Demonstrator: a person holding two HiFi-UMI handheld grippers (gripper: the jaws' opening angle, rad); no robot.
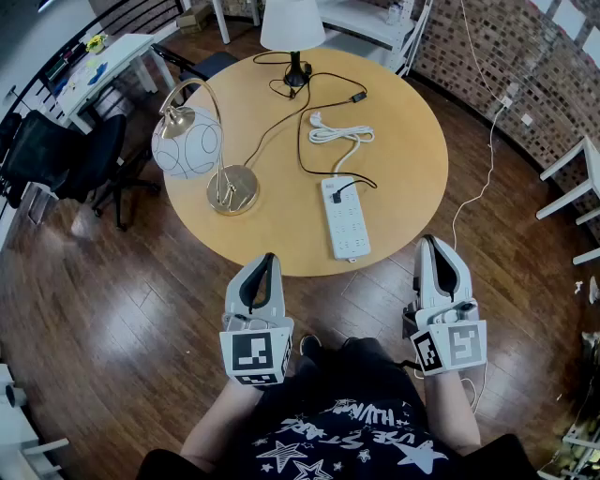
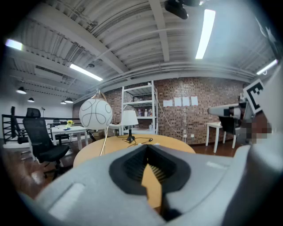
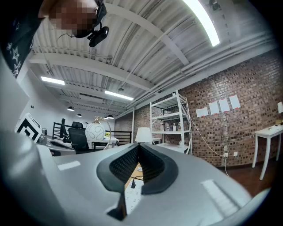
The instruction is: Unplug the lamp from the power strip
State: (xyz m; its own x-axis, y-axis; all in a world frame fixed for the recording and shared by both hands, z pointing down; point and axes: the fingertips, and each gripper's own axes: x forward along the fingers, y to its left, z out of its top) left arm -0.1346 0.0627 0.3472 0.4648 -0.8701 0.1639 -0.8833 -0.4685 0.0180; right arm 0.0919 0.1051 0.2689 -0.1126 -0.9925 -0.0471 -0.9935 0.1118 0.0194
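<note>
A white power strip point(image 1: 344, 217) lies on the round wooden table point(image 1: 403, 178), with a black plug point(image 1: 336, 195) in its far end. The plug's black cord runs back toward a white-shade lamp point(image 1: 292, 23) at the table's far edge. A globe lamp point(image 1: 187, 142) on a brass base stands at the left. My left gripper point(image 1: 265, 264) and right gripper point(image 1: 429, 244) hover shut and empty off the table's near edge, well short of the strip. In the right gripper view, the right gripper point(image 3: 138, 146) frames the strip point(image 3: 133, 195) and plug point(image 3: 133, 183). The left gripper point(image 2: 147, 148) faces the globe lamp point(image 2: 96, 113).
The strip's own white cord point(image 1: 339, 136) lies coiled behind it. Black office chairs point(image 1: 66, 155) stand left of the table. White tables point(image 1: 103, 61) and shelving stand at the back. A brick wall with a hanging white cable point(image 1: 487, 141) is at the right. The floor is dark wood.
</note>
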